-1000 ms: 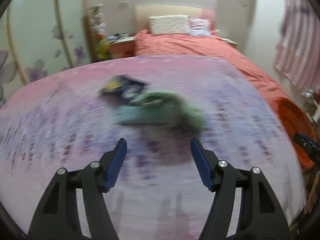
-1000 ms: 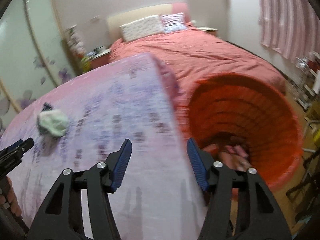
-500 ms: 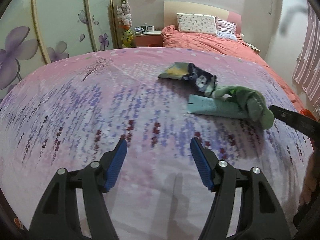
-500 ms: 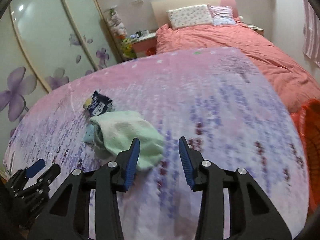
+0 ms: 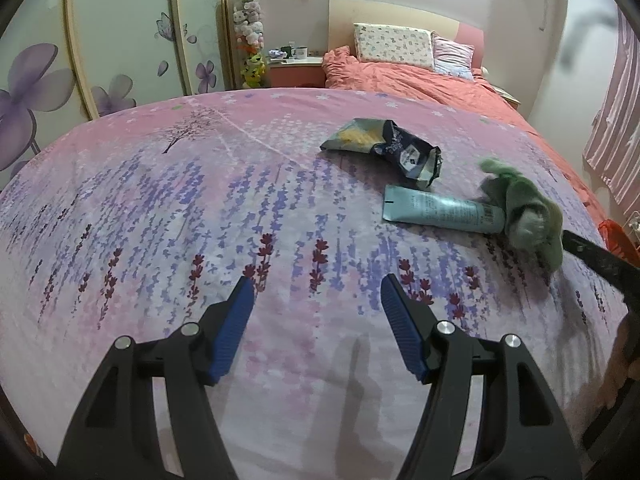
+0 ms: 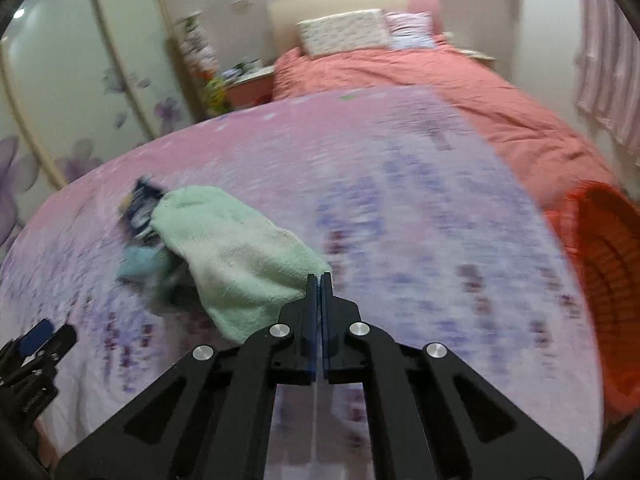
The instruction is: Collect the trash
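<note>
Left gripper [image 5: 316,298] hangs over the flowered bedspread [image 5: 168,216] with its jaws wide apart and nothing between the blue pads, just printed lavender sprigs under them. Up ahead and to the right lies the trash: a crumpled snack bag [image 5: 384,148] in dark blue and yellow, lying on the spread, and just beside it, nearer the camera, a pale teal tube [image 5: 440,210] lying flat with its crimped end pointing left. At the tube's right end sits a green sock [image 5: 524,212], bunched up and a little blurred, overlapping the tube's cap end. Over on the right wrist view, the right gripper [image 6: 319,280] has its jaws pressed together, tips right at the near edge of that green sock [image 6: 236,252]; whether a pinch of the fabric is caught between the pads can't be made out, the picture is smeared. From this side the sock covers most of the tube [image 6: 140,262] and part of the snack bag [image 6: 140,204] behind it. An orange basket [image 6: 600,280] stands off the right side of the bed, well apart from the pile. Beyond the spread, a coral duvet [image 5: 404,80] and two pillows against the headboard
</note>
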`<action>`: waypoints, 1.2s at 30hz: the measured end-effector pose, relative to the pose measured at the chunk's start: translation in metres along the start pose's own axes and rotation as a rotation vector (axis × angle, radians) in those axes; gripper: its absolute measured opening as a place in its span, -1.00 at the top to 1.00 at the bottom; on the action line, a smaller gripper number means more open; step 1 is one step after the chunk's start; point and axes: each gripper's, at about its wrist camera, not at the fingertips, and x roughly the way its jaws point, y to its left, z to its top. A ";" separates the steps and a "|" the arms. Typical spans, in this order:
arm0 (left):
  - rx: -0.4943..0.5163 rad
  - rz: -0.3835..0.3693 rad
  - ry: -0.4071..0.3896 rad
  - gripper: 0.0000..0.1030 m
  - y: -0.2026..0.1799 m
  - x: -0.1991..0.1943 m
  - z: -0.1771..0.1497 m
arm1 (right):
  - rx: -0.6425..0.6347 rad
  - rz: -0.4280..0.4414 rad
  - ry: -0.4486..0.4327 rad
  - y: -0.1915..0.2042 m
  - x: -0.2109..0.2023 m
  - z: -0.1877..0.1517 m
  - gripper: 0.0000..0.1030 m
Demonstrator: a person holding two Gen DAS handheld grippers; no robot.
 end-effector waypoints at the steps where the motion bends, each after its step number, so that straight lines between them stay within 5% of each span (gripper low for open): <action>1: 0.002 -0.001 0.000 -0.26 -0.001 0.000 0.000 | 0.011 -0.038 -0.011 -0.009 -0.005 -0.001 0.97; 5: 0.013 -0.009 -0.001 -0.26 -0.009 0.000 0.000 | 0.019 -0.158 -0.012 -0.033 -0.012 -0.003 0.97; 8: 0.022 -0.018 0.002 -0.27 -0.015 0.001 0.000 | 0.026 -0.077 0.003 -0.043 -0.019 -0.008 0.95; 9: 0.023 -0.021 0.003 -0.26 -0.017 0.002 0.001 | 0.029 -0.047 -0.002 -0.044 -0.021 -0.008 0.86; 12: 0.029 -0.027 0.008 -0.26 -0.023 0.003 0.001 | 0.039 0.006 -0.024 -0.045 -0.026 -0.006 -0.03; 18: 0.034 -0.041 0.020 -0.26 -0.031 0.005 0.002 | 0.024 0.016 -0.003 -0.026 0.000 0.012 -0.18; 23: 0.036 -0.049 0.027 -0.26 -0.036 0.008 0.003 | -0.042 -0.074 0.041 -0.005 0.022 0.012 0.02; 24: 0.036 -0.050 0.027 -0.26 -0.036 0.009 0.004 | -0.048 -0.074 0.038 -0.005 0.020 0.010 0.47; 27: 0.029 -0.048 0.028 -0.26 -0.038 0.012 0.008 | -0.023 -0.060 0.039 -0.011 0.017 0.009 0.82; 36: -0.050 -0.049 0.033 -0.26 -0.039 0.035 0.044 | 0.021 -0.030 0.039 -0.025 0.016 0.006 0.88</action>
